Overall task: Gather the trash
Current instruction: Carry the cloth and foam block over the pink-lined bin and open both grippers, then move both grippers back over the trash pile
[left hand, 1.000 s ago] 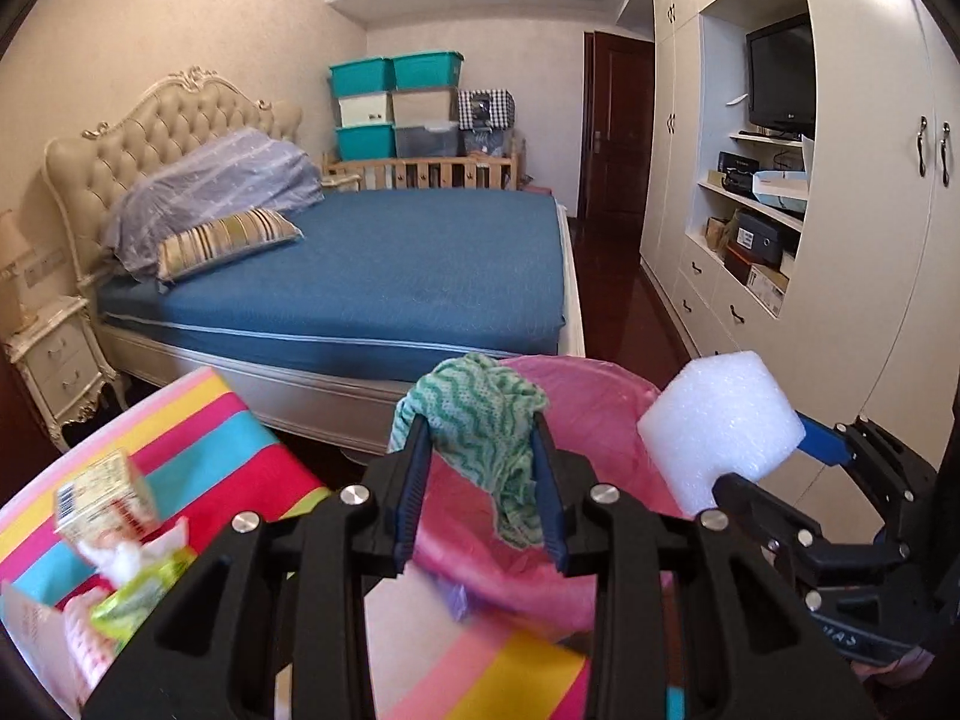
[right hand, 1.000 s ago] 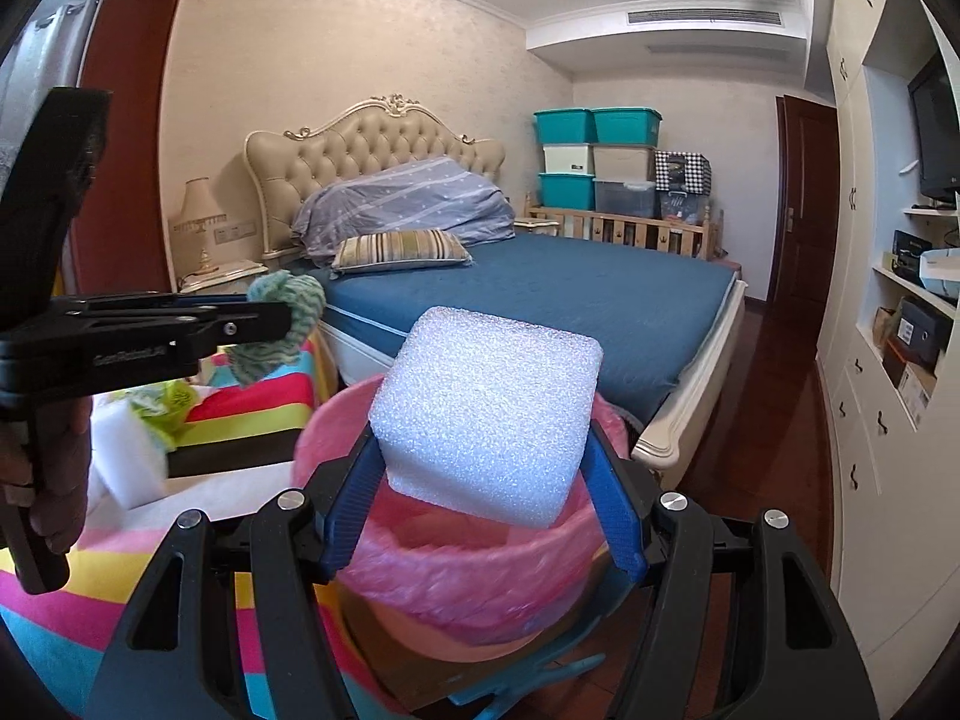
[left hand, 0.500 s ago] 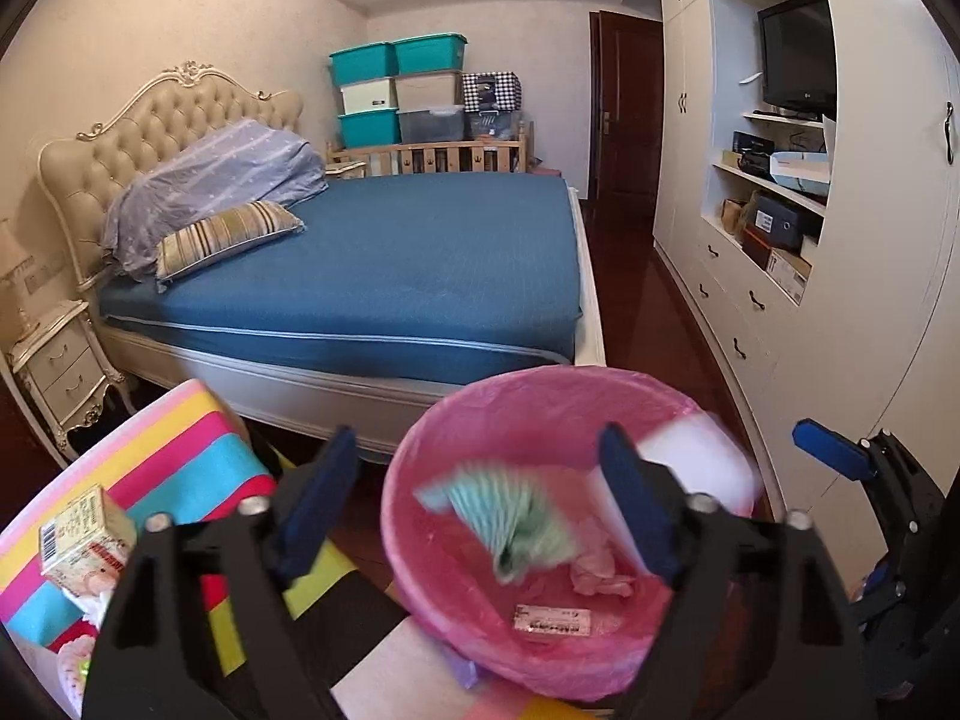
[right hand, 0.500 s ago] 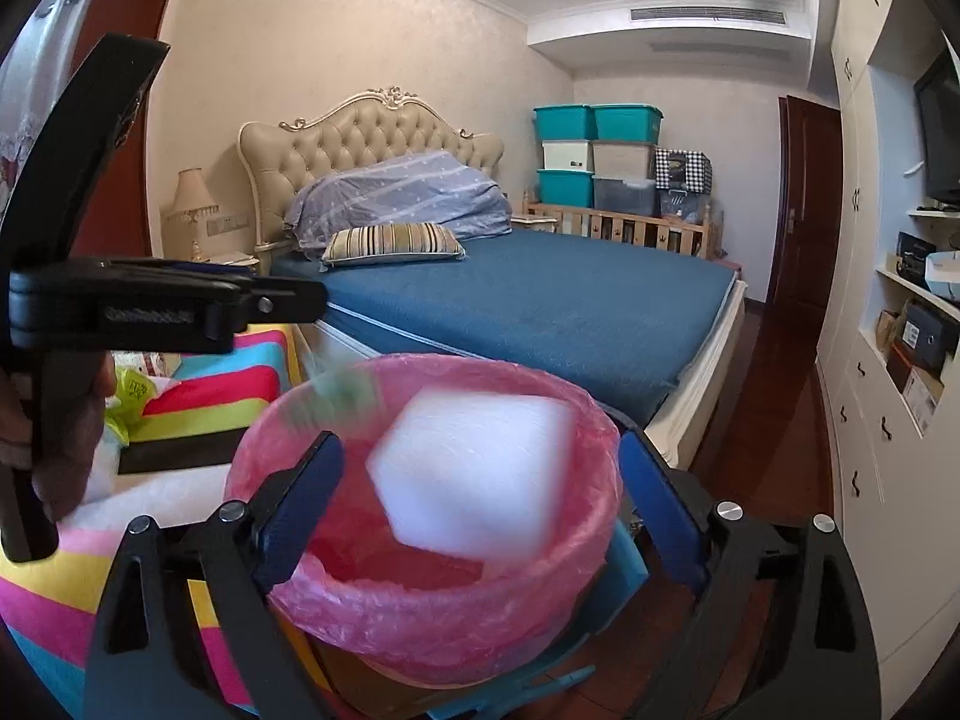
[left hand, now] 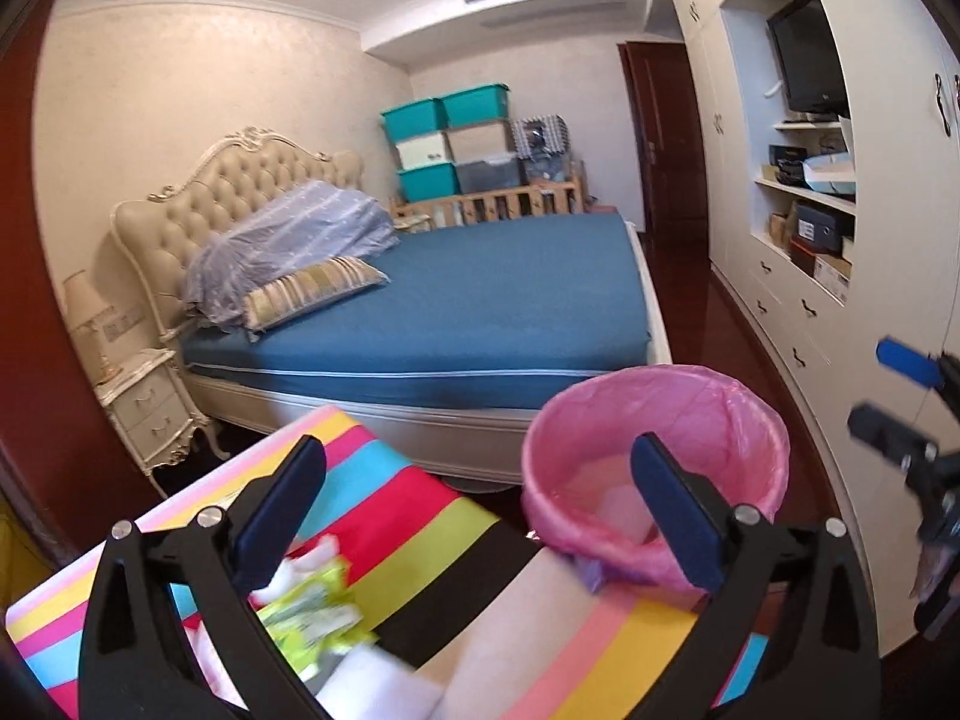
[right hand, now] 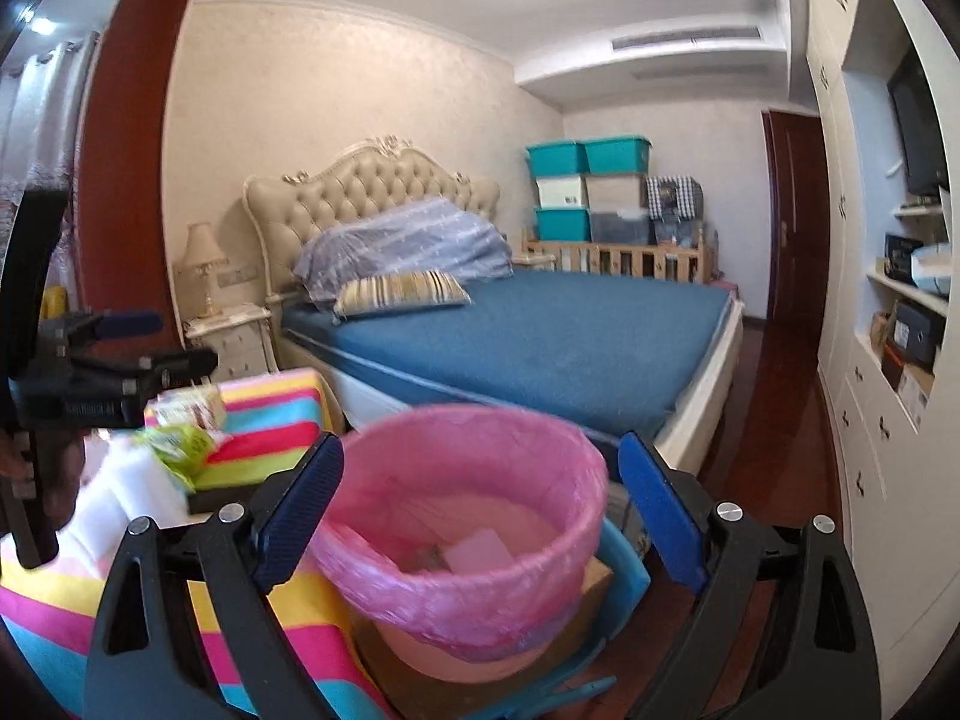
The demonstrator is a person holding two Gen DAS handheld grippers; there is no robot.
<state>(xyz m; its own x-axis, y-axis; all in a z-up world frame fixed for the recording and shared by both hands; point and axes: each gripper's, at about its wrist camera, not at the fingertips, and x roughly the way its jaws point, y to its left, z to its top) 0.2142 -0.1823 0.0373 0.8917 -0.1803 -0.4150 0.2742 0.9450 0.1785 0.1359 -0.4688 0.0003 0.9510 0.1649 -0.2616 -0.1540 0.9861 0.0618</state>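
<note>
A bin lined with a pink bag stands beside the striped table. A white foam block lies inside it. My left gripper is open and empty above the table edge, left of the bin. My right gripper is open and empty, jaws wide on either side of the bin's near rim. On the table lie a yellow-green wrapper, white foam pieces and a small carton.
The table has a rainbow-striped cloth. A bed with a blue cover stands behind the bin, a nightstand at its left, white cupboards along the right. Teal storage boxes are stacked at the back.
Both grippers opened. The green cloth and the white foam block dropped into the bin. Both grippers then drew back, the left one swinging left over the table.
</note>
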